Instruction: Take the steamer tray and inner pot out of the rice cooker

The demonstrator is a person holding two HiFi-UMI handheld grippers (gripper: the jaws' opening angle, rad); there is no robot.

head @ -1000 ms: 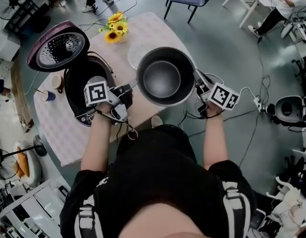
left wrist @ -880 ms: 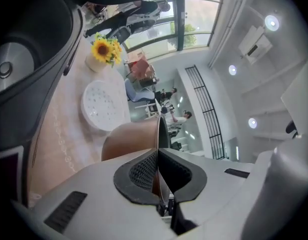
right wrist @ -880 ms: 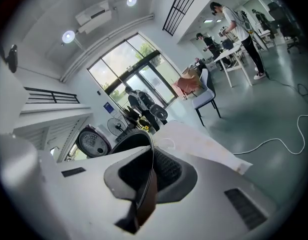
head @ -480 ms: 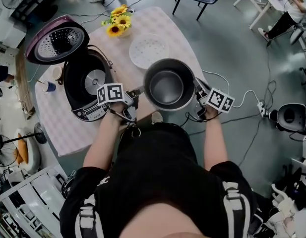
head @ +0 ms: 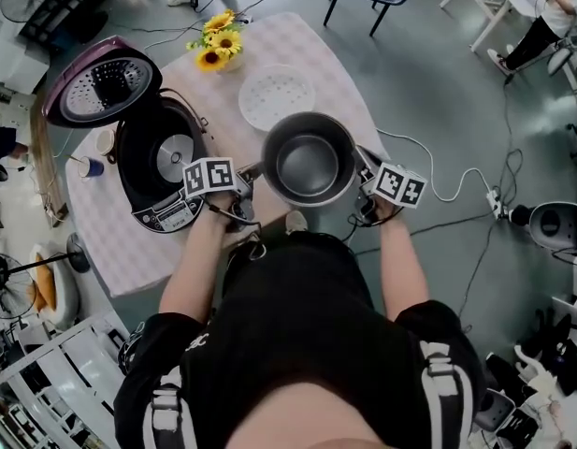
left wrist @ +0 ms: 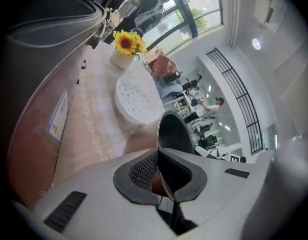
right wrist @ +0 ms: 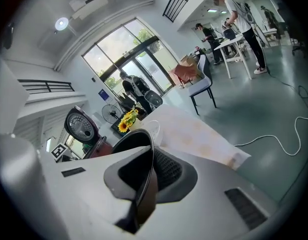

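The pot has sunk toward the table, left gripper and right gripper pinching opposite rims, seemingly to land it level

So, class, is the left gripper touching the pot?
Touching. The left gripper view shows the left gripper with both pads pressed on the pot rim, with no gap.

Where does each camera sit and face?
Head view: on the person's head, facing steeply down at inner pot and open rice cooker; arms, torso show.
Left gripper view: on left hand-held gripper, along jaws shut on the pot's rim, toward steamer tray.
Right gripper view: on right hand-held gripper, jaws shut on opposite rim.
Shared: both gripper views show sunflowers.
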